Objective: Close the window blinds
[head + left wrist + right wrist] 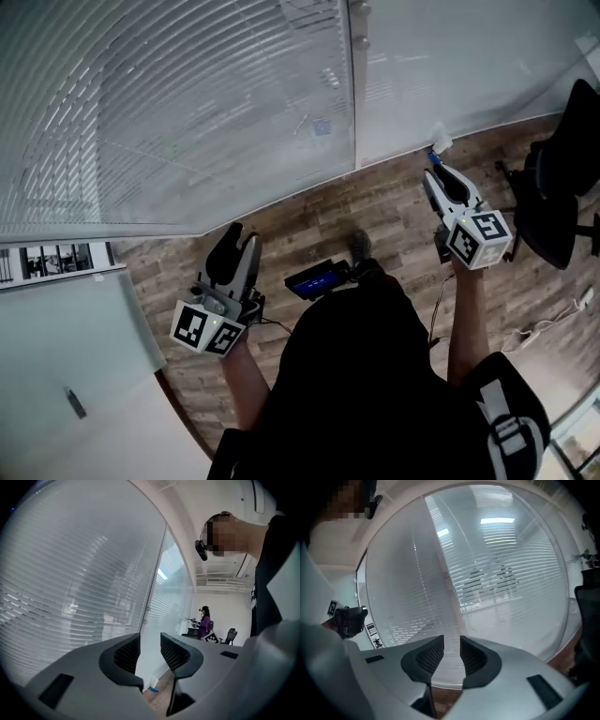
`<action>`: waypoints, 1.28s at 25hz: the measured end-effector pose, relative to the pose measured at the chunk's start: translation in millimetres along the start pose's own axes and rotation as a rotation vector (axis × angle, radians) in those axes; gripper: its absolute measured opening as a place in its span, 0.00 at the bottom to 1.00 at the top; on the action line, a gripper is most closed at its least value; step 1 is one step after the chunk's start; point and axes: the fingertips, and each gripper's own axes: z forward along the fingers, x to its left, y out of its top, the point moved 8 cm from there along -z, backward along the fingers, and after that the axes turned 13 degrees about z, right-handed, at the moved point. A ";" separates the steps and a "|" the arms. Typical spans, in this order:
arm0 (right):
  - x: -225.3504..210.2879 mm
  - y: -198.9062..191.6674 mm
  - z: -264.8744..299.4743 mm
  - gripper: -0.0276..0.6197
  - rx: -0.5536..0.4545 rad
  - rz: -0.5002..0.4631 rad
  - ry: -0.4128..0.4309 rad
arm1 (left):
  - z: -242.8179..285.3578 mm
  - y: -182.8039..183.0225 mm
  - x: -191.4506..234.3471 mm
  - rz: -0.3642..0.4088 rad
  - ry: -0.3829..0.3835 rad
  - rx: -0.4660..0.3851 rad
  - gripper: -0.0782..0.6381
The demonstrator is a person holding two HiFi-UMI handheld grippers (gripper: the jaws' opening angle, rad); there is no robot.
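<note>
The white slatted blinds (169,103) hang behind a glass wall, split by a vertical post (354,84) that carries two small knobs (360,26). The slats (70,588) fill the left gripper view, and the blinds (506,569) also spread across the right gripper view. My left gripper (239,242) hangs low over the wooden floor, open and empty, and the left gripper view shows a clear gap between my left gripper's (150,646) pads. My right gripper (436,176) points toward the wall base right of the post. The right gripper (451,651) is open with nothing between its pads.
A small white and blue object (438,143) lies at the foot of the wall. A black office chair (562,187) stands at the right. A black device with a blue screen (314,278) lies on the floor. A white cabinet (75,347) is at the left. Another person (205,623) stands far off.
</note>
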 end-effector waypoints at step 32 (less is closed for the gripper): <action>10.0 -93.3 -349.5 0.18 -0.023 0.008 0.191 | -134.3 -31.9 -308.9 -0.050 -0.029 -0.067 0.31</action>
